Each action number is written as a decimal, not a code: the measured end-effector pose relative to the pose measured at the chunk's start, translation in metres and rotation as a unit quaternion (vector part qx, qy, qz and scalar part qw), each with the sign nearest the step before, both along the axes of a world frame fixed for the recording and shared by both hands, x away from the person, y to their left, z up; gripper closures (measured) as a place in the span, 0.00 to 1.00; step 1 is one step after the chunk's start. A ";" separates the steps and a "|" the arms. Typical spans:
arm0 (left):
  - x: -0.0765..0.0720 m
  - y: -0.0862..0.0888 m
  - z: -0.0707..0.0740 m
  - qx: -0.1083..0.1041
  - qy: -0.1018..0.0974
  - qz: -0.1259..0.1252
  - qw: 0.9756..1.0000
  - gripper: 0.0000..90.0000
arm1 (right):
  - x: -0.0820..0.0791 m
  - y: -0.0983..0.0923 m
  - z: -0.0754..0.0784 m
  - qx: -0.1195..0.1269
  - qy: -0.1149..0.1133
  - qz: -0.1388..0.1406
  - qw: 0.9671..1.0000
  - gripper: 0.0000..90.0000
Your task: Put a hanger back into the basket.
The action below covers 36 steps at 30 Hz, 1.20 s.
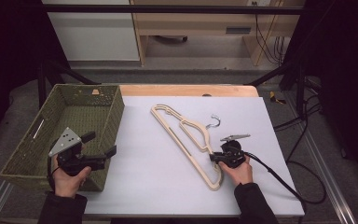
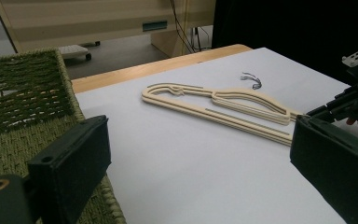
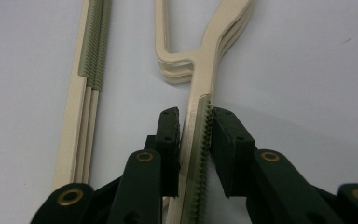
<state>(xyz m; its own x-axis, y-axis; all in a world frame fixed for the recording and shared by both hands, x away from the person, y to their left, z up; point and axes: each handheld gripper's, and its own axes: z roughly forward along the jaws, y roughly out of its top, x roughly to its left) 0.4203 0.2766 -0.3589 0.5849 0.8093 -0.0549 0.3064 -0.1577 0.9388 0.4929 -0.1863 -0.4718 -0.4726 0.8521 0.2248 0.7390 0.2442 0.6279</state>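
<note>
A stack of cream hangers (image 1: 186,135) lies flat on the white table top, its metal hook (image 1: 214,121) pointing toward the far right. My right gripper (image 1: 213,157) sits at the stack's near shoulder. In the right gripper view its jaws (image 3: 196,116) press on both sides of the ribbed arm of the hangers (image 3: 200,70). My left gripper (image 1: 100,143) hovers over the right wall of the green woven basket (image 1: 114,116), open, with nothing between its jaws (image 2: 200,149). The left gripper view shows the hangers (image 2: 223,109) and the right gripper (image 2: 349,105) beyond them.
The basket (image 2: 23,93) stands at the table's left and looks empty inside. A black cable (image 1: 279,179) trails from the right gripper over the table's right front corner. A wooden strip (image 1: 186,90) borders the table's far edge.
</note>
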 end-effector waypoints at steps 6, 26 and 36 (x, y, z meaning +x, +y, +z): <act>0.000 -0.001 0.000 0.001 0.000 -0.001 1.000 0.06 | 0.000 -0.001 0.003 0.006 0.008 -0.020 1.000 0.86; -0.002 -0.002 0.002 0.006 -0.005 -0.001 1.000 0.06 | -0.009 -0.010 0.023 0.031 -0.026 -0.042 0.998 0.89; -0.003 -0.006 0.002 0.008 -0.005 -0.003 1.000 0.06 | -0.016 -0.011 0.031 0.042 -0.042 -0.031 0.998 0.89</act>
<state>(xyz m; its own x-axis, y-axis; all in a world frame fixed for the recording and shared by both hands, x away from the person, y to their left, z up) 0.4172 0.2704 -0.3570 0.5909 0.8060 -0.0351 0.2954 -0.1757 0.9391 0.4770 -0.1971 -0.4409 -0.4391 0.8605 0.2583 0.6946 0.1428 0.7050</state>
